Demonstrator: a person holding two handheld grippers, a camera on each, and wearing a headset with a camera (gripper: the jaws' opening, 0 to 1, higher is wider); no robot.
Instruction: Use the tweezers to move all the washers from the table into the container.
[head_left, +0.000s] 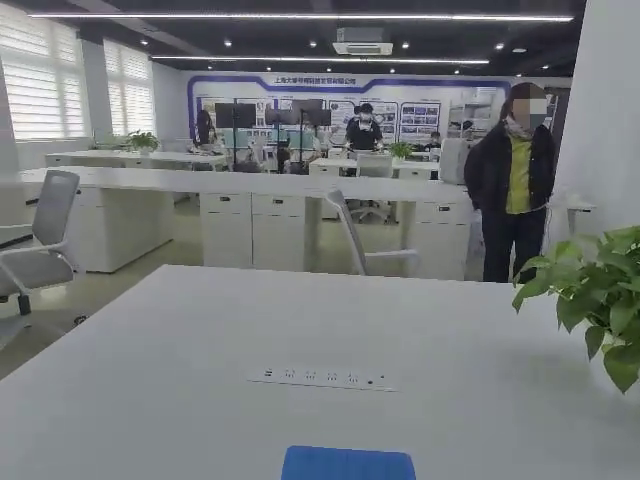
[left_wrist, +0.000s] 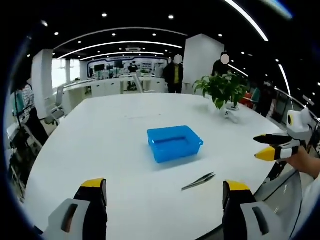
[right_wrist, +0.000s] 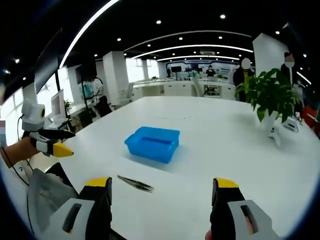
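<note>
Currently | left tool (left_wrist: 164, 184) spread | right tool (right_wrist: 162, 182) spread | blue container (left_wrist: 175, 143) contents unclear | tweezers (left_wrist: 198, 180) near

Bright ceiling strips, soft shadows, edges bowed by fisheye.

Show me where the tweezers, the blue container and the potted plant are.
tweezers (left_wrist: 199, 180), left gripper view, middle of the arms.
blue container (right_wrist: 149, 154), right gripper view, near side wall.
potted plant (head_left: 595, 290), head view, leaves at the right edge.

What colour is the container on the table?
The container is bright blue, clearest in the right gripper view.
</note>
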